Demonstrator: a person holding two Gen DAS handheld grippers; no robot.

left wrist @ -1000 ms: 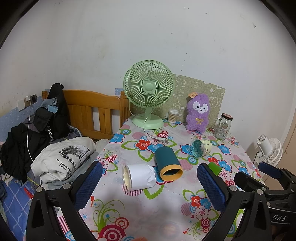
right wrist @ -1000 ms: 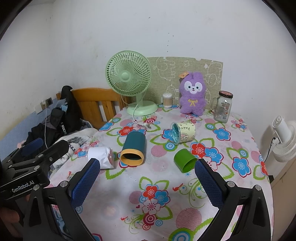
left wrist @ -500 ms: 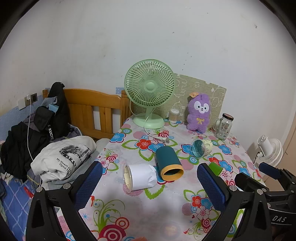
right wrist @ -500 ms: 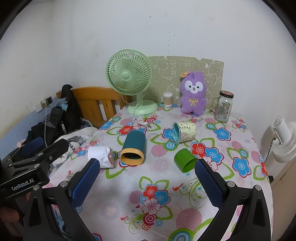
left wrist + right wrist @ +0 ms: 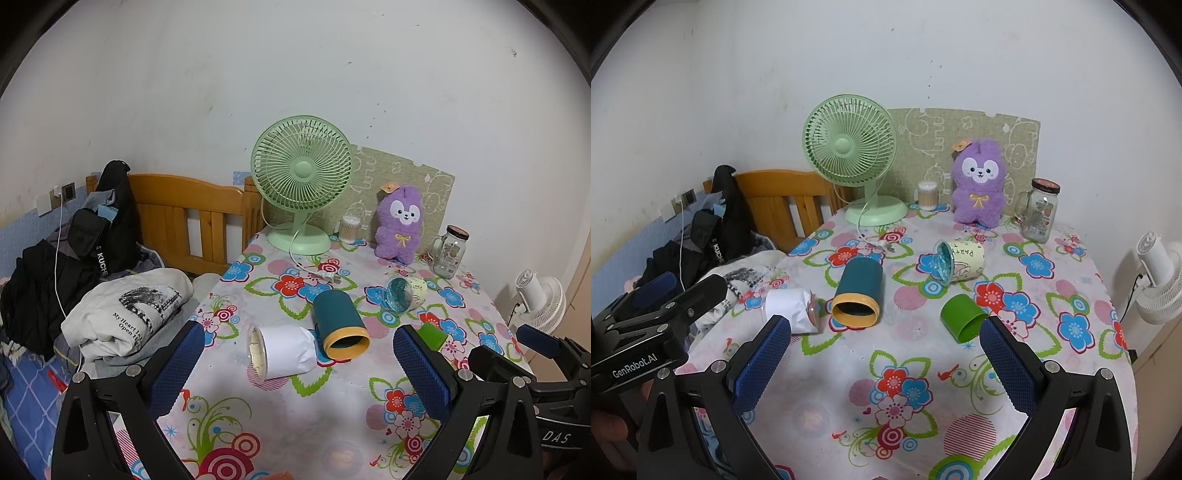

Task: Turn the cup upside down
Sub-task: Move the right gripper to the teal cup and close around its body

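Teal cup (image 5: 859,294) with yellow rim on side on floral tabletop (image 5: 923,387), mouth toward camera. Left gripper (image 5: 299,369), right gripper (image 5: 884,362): fingers wide, empty.

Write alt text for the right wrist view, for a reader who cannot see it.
Four cups lie on their sides on a floral tablecloth: a white paper-wrapped cup, a teal cup with a yellow rim, a cream printed cup and a green plastic cup. The open right gripper hovers before them, empty.
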